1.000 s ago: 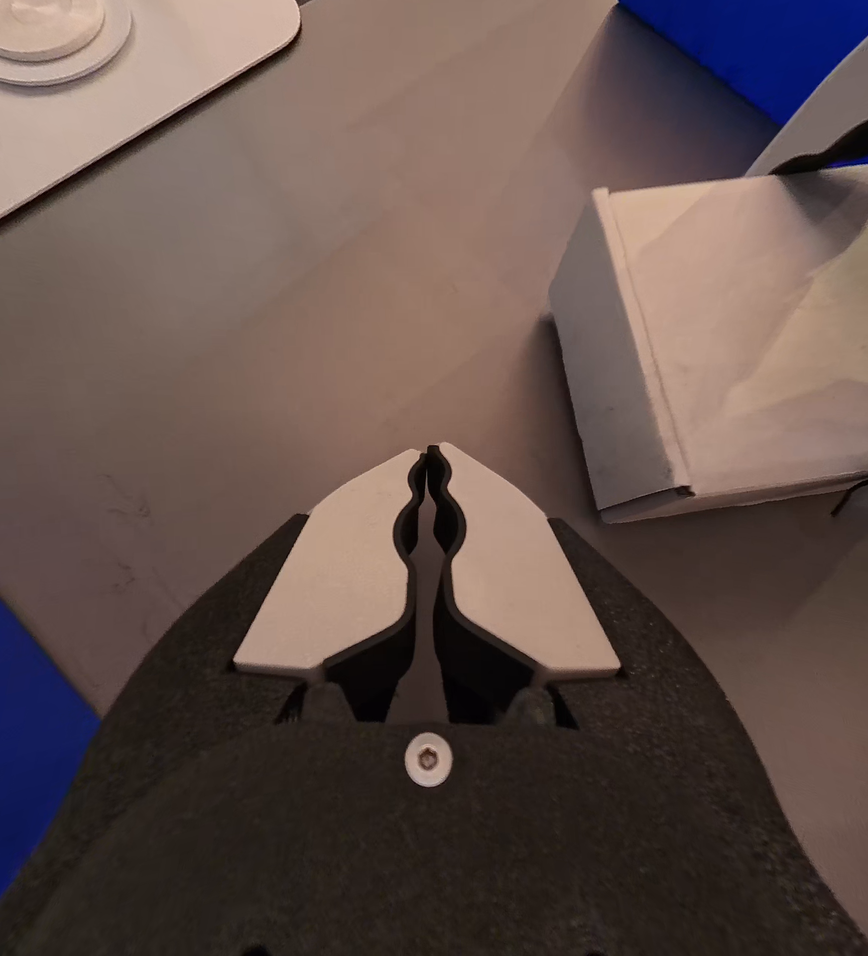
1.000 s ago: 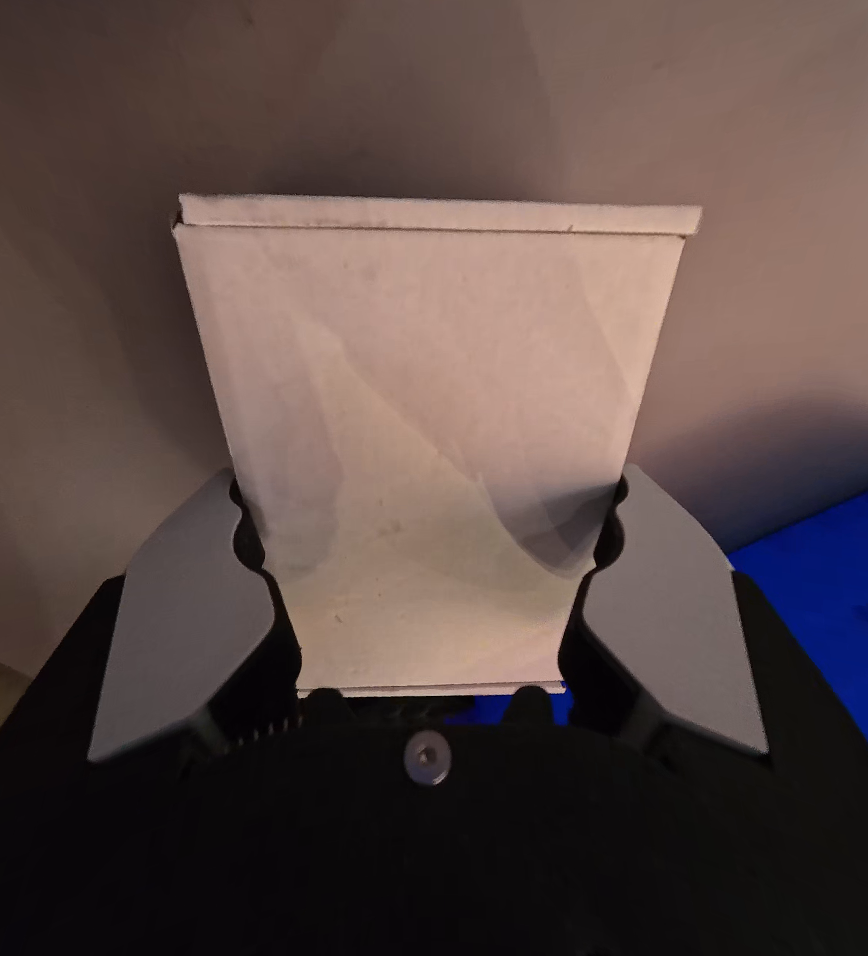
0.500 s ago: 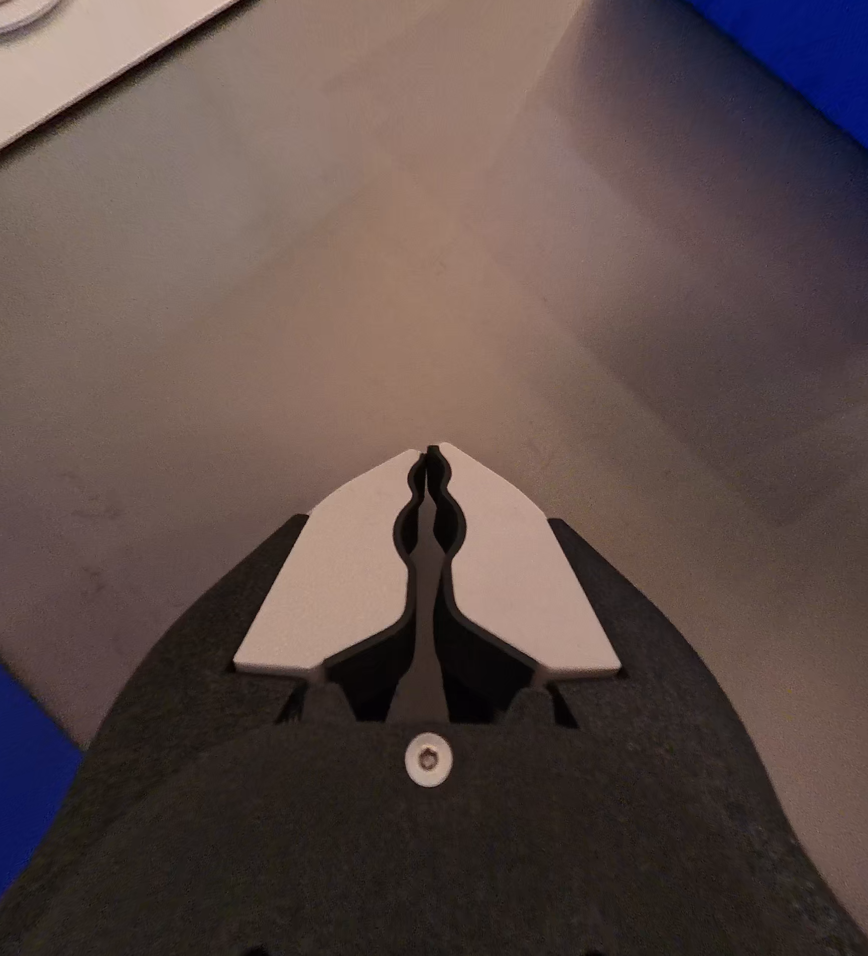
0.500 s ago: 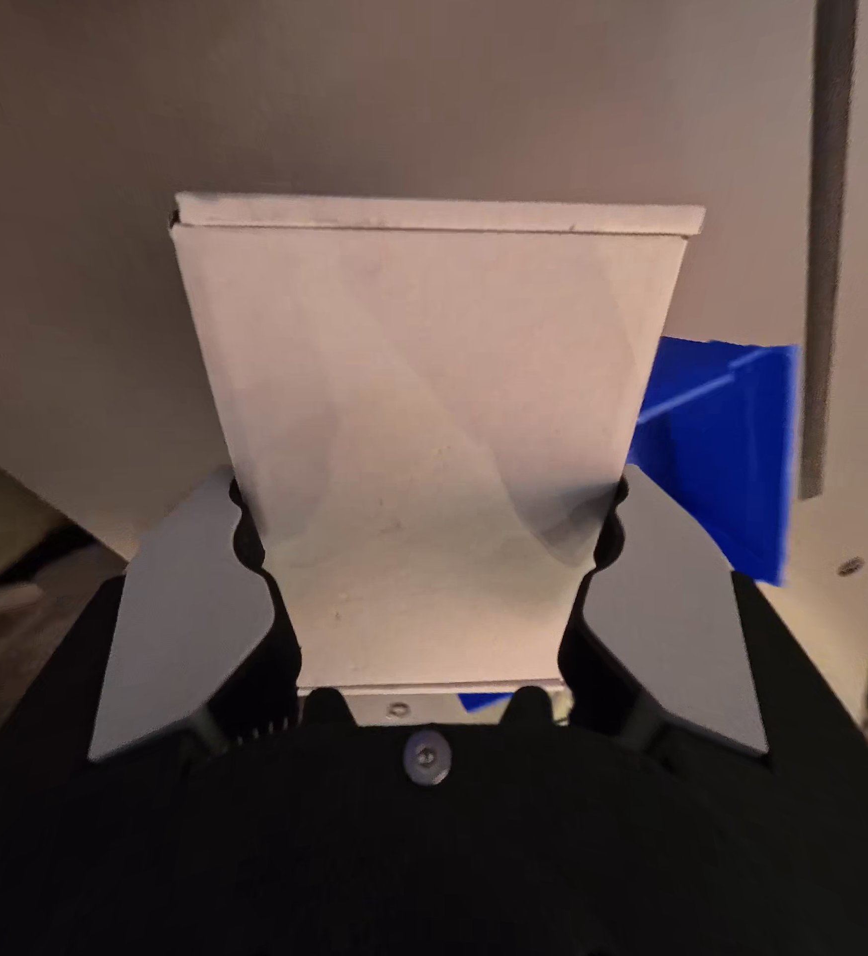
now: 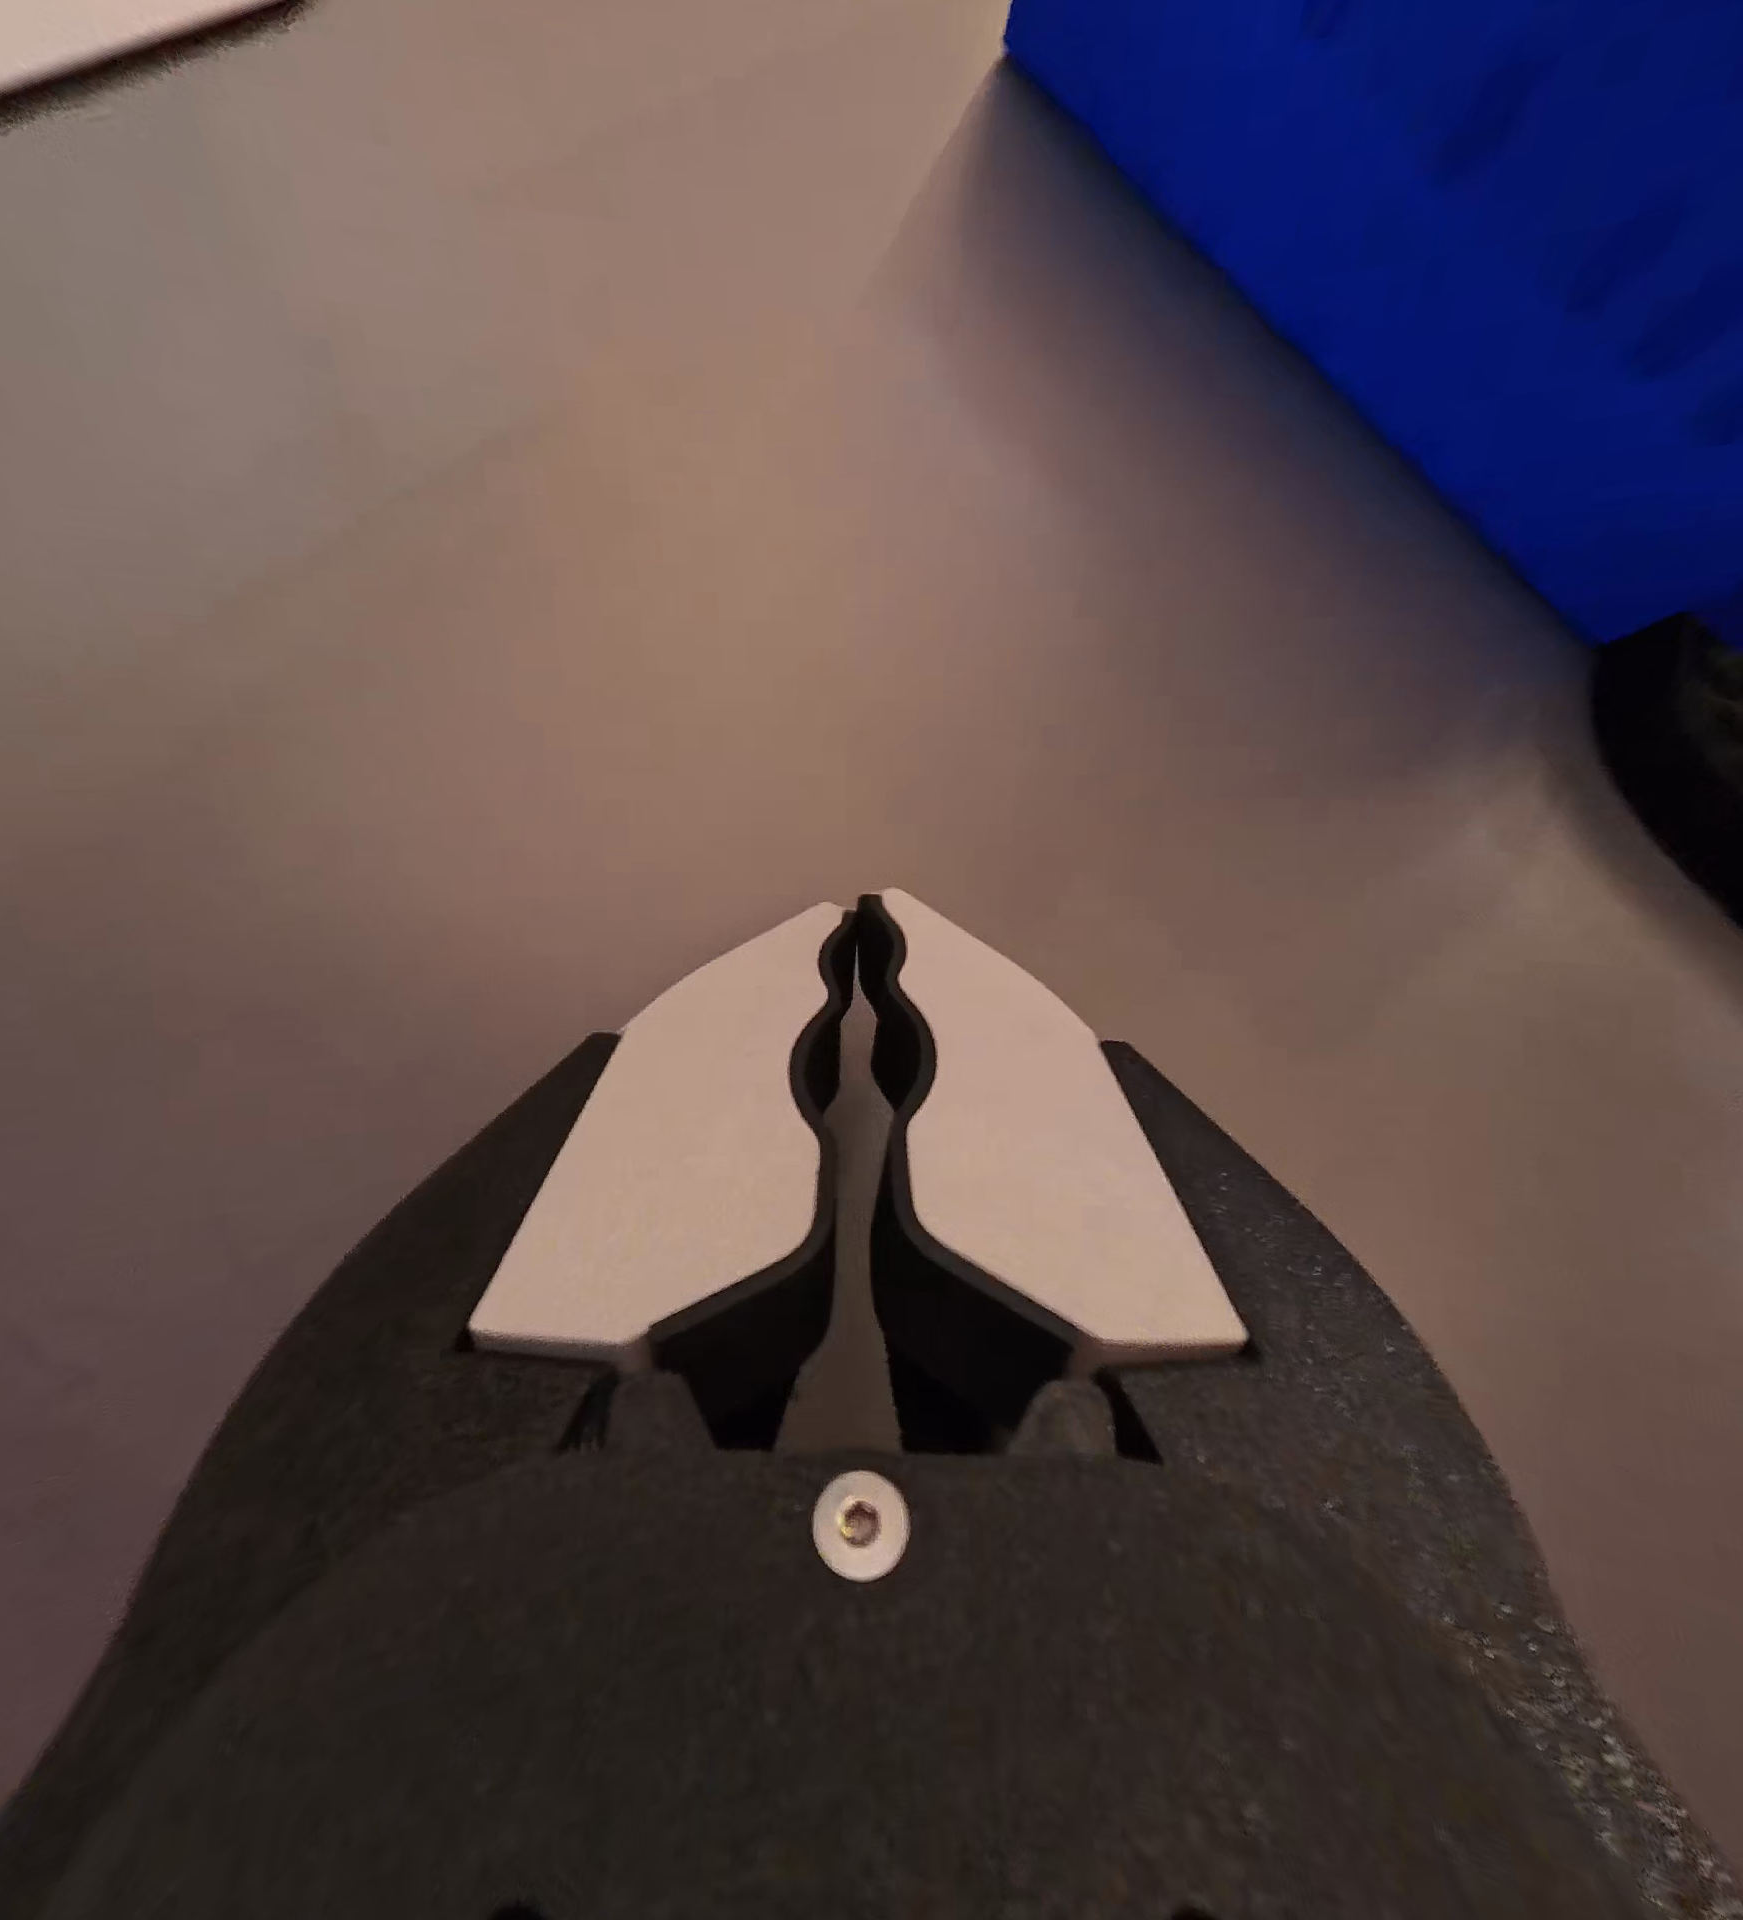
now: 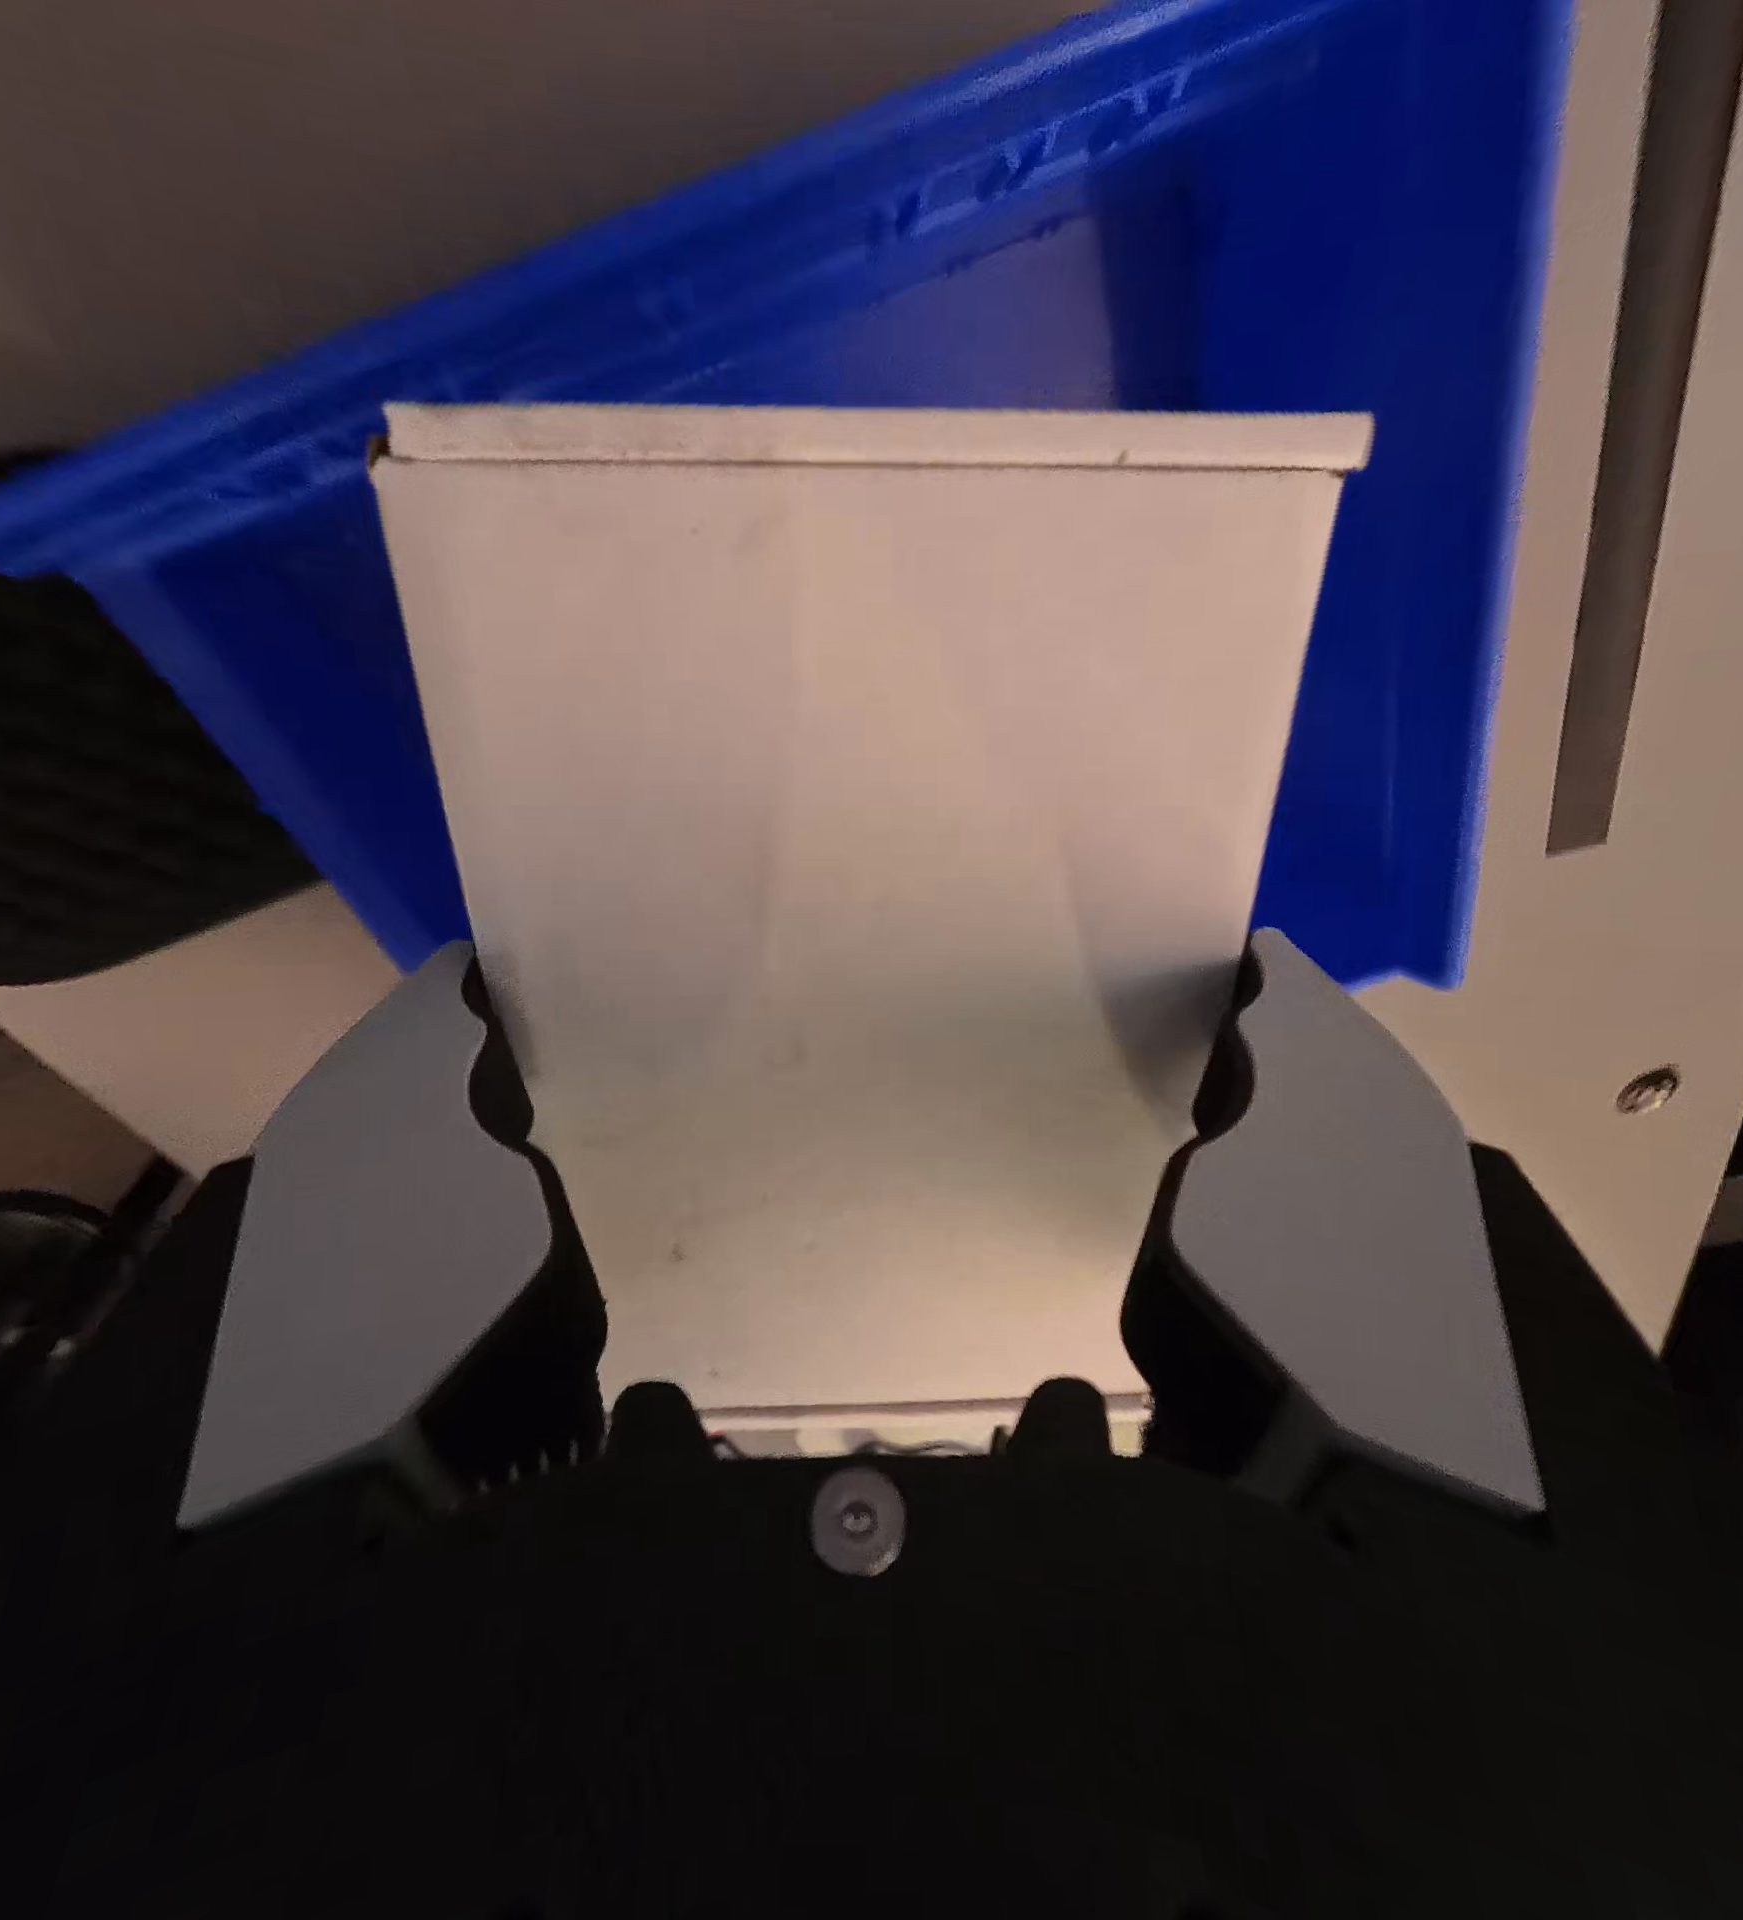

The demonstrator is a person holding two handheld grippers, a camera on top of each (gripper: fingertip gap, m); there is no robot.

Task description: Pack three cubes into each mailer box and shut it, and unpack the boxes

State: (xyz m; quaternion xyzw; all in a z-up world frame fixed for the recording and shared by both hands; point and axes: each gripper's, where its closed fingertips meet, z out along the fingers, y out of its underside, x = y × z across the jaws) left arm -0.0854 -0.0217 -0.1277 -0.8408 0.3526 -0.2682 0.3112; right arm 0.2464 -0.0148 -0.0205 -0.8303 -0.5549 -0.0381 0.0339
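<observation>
My right gripper (image 6: pixel 862 997) is shut on a closed white mailer box (image 6: pixel 846 779), its two grey fingers pressed against the box's sides. The box is held in the air in front of a blue plastic bin (image 6: pixel 1366 416), and its far end overlaps the bin's opening. My left gripper (image 5: pixel 865 906) is shut and empty, its tips touching, above the bare grey table (image 5: pixel 534 571). No cubes show in either view.
The blue bin (image 5: pixel 1469 260) stands at the far right of the table in the left wrist view. A dark textured object (image 5: pixel 1740 800) lies at its near corner, also in the right wrist view (image 6: pixel 36 769). A white sheet corner (image 5: pixel 36 52) lies far left. A white panel (image 6: pixel 1729 520) stands behind the bin. My right fingertips sit around 35 centimeters from my left ones.
The right gripper has carried the mailer box off the table up to the blue bin. The left gripper has turned right: the box and white sheet left its view, the bin came in.
</observation>
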